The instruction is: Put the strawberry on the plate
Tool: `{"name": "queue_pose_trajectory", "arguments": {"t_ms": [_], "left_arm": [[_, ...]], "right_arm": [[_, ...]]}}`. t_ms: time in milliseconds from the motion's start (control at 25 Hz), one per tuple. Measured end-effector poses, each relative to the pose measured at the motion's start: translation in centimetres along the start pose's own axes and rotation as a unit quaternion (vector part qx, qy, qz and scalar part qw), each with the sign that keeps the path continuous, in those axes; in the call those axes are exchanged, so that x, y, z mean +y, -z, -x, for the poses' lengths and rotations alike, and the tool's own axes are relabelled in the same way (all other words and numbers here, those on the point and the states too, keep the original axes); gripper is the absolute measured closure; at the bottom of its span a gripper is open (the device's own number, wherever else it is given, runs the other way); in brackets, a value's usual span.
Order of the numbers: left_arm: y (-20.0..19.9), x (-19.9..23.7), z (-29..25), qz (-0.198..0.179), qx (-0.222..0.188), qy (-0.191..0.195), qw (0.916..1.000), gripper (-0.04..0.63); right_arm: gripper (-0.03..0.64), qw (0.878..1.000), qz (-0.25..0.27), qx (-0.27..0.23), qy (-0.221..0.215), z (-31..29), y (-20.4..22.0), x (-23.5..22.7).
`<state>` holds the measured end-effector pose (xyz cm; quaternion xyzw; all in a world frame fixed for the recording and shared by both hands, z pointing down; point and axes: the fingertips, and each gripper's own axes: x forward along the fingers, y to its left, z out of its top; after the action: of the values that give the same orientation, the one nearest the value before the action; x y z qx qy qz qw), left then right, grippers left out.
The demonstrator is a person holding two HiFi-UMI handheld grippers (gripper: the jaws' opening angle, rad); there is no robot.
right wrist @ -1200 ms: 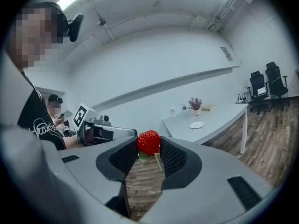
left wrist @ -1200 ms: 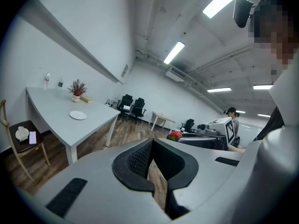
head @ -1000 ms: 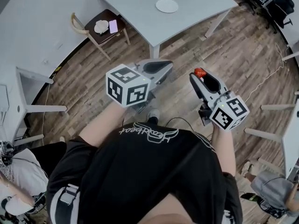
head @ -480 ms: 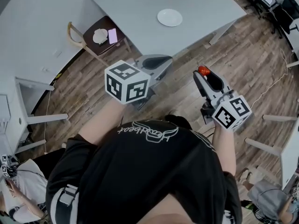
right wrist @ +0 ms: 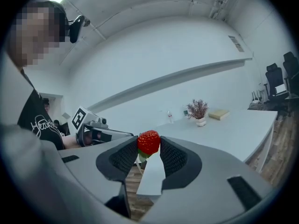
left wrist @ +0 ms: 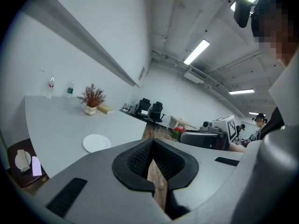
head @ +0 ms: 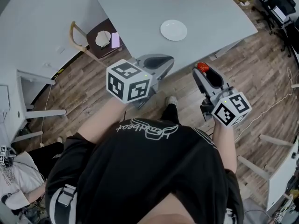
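A red strawberry (head: 202, 67) (right wrist: 148, 142) sits pinched between the tips of my right gripper (head: 202, 71) (right wrist: 148, 147), which is shut on it and held in the air over the wooden floor, short of the table's near edge. The white plate (head: 174, 30) (left wrist: 96, 143) lies bare on the grey table (head: 140, 13) (left wrist: 56, 120), ahead and slightly left of the strawberry. My left gripper (head: 164, 60) (left wrist: 152, 143) is held level beside the right one, just off the table's edge; its jaws are together with nothing between them.
A wooden chair (head: 100, 34) with a phone and a pale object on it stands at the table's left corner. A vase with red twigs (left wrist: 91, 98) (right wrist: 198, 111) and a book stand at the table's far side. Office chairs (head: 282, 6) are at the far right. Another person sits at lower left (head: 14, 181).
The table and plate have drawn nearer and lower in the head view as the person walks towards them. Both grippers keep their pose and the strawberry stays held.
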<state>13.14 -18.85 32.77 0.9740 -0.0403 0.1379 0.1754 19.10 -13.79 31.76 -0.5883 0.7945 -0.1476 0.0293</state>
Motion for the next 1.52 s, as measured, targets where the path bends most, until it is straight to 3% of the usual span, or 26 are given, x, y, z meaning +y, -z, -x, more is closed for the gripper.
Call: {"name": "queue_pose_trajectory", "arguments": {"t_ms": [360,800,1520], "left_arm": [[-4.0,6.4,-5.0,0.027,-0.007,-0.046,0.9986,0.589],[-5.8,11.8,-7.2,0.05,-0.015,-0.089,0.9946,0.589],[-2.8,18.1,-8.2,0.118,-0.012,-0.144,0.9825,0.589]], "right_arm": [[0.479,0.998,0.004,0.025,-0.049,-6.1,-3.7,-7.3],[0.479,0.995,0.016,0.041,-0.09,-11.7,-5.4,-11.5],[0.479,0.983,0.08,0.099,-0.129,-20.4,-3.1,-15.0]]}}
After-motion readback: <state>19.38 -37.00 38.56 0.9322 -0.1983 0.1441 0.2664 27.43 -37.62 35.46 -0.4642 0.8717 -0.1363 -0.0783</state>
